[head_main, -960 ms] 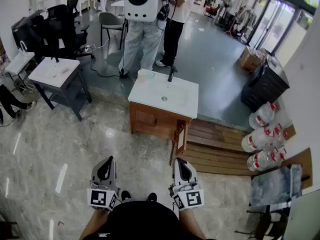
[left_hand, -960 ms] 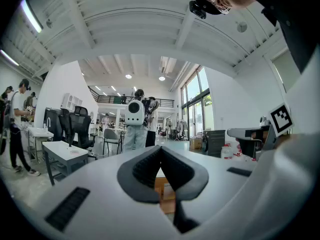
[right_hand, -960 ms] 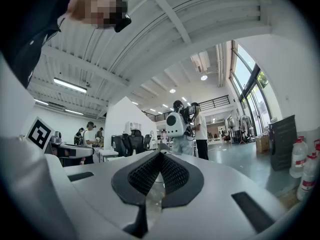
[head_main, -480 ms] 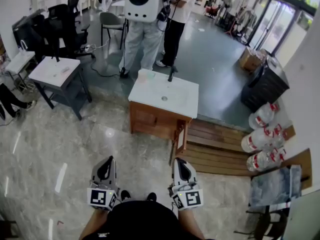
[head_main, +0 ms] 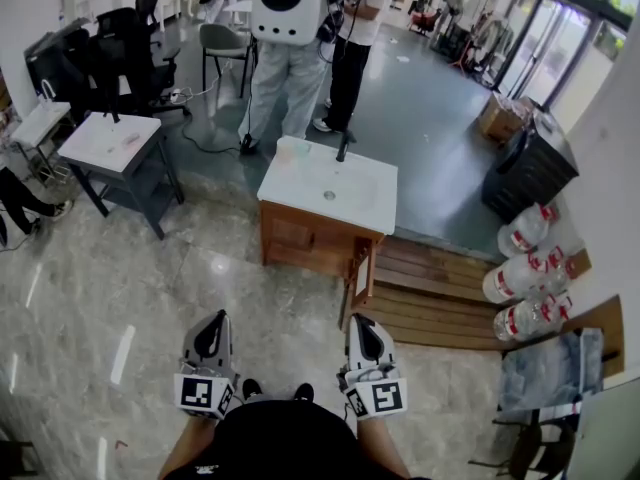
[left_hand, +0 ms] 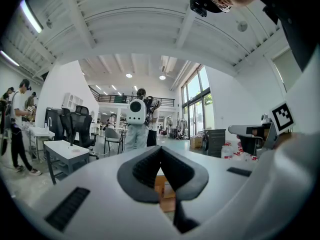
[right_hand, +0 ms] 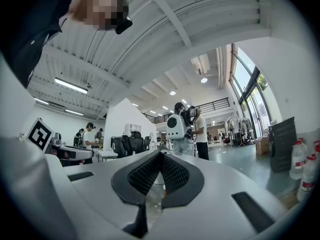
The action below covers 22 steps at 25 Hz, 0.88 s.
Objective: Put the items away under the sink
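No readable text, labels, brands or numbers anywhere

One left gripper [head_main: 216,318] and one right gripper [head_main: 357,320] are in view. Ahead of their jaws stand one sink cabinet [head_main: 318,240] and two people [head_main: 280,80]. Right of the jaws lie three water jugs [head_main: 516,278].

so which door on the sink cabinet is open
The right door in the head view: it stands swung out from the cabinet front, while the left door sits flush and shut.
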Each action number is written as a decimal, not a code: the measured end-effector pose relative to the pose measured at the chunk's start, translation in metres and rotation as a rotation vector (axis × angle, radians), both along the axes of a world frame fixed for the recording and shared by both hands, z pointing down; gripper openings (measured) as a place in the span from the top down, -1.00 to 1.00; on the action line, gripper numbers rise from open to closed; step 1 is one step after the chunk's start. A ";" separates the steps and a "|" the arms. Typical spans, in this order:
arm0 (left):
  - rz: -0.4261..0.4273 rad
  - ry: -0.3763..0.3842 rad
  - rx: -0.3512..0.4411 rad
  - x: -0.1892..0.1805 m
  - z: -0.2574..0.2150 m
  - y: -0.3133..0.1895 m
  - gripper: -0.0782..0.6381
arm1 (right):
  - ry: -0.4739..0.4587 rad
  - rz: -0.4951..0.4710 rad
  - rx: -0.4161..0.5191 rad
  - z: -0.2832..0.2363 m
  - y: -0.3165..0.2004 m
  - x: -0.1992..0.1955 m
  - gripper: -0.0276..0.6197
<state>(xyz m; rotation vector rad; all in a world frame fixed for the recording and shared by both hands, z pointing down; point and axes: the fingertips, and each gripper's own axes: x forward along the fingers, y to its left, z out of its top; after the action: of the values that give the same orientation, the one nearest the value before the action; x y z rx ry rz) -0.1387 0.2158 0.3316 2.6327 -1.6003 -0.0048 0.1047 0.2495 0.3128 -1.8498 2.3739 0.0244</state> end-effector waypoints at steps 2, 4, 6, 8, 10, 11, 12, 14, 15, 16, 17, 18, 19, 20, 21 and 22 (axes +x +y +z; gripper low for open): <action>0.001 -0.002 0.001 -0.001 -0.001 0.000 0.76 | 0.001 0.001 0.000 0.000 0.000 -0.001 0.87; 0.004 -0.004 0.002 -0.002 0.000 0.001 0.76 | 0.002 0.003 -0.003 0.001 0.002 -0.002 0.86; 0.003 -0.004 0.000 -0.004 0.000 0.003 0.76 | 0.001 0.003 -0.006 0.002 0.002 -0.003 0.82; 0.001 -0.004 -0.005 -0.005 0.001 0.003 0.76 | -0.002 0.001 -0.008 0.001 0.002 -0.003 0.79; -0.001 -0.006 -0.010 -0.006 0.001 0.002 0.76 | -0.006 -0.003 -0.008 0.001 0.001 -0.003 0.71; -0.002 -0.007 -0.011 -0.007 0.001 0.002 0.76 | -0.008 -0.004 -0.008 0.001 0.001 -0.003 0.67; -0.001 -0.006 -0.010 -0.007 0.002 0.002 0.76 | -0.010 -0.004 -0.009 0.001 0.001 -0.004 0.63; 0.000 -0.004 -0.008 -0.009 0.001 0.001 0.76 | -0.013 -0.008 -0.012 0.002 0.000 -0.005 0.54; 0.001 -0.004 -0.007 -0.009 0.001 0.001 0.76 | -0.015 -0.010 -0.013 0.003 -0.001 -0.007 0.49; 0.002 -0.004 -0.008 -0.010 0.001 0.000 0.76 | -0.017 -0.011 -0.014 0.002 -0.001 -0.007 0.43; 0.002 -0.004 -0.009 -0.010 0.001 0.000 0.76 | -0.019 -0.013 -0.014 0.002 -0.001 -0.008 0.38; 0.003 -0.005 -0.010 -0.010 0.002 0.000 0.76 | -0.023 -0.015 -0.013 0.002 -0.001 -0.008 0.35; 0.004 -0.006 -0.010 -0.010 0.002 0.000 0.76 | -0.028 -0.018 -0.012 0.002 -0.002 -0.008 0.32; 0.004 -0.007 -0.011 -0.011 0.003 0.000 0.76 | -0.035 -0.023 -0.012 0.002 -0.003 -0.009 0.24; 0.003 -0.007 -0.012 -0.012 0.004 -0.001 0.76 | -0.042 -0.030 -0.013 0.002 -0.003 -0.009 0.17; 0.002 -0.007 -0.014 -0.012 0.004 -0.002 0.76 | -0.049 -0.036 -0.015 0.002 -0.004 -0.010 0.10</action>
<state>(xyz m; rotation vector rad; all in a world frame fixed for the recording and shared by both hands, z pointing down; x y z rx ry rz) -0.1512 0.2142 0.3361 2.6272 -1.5933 0.0158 0.0946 0.2453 0.3151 -1.7926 2.3800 -0.0419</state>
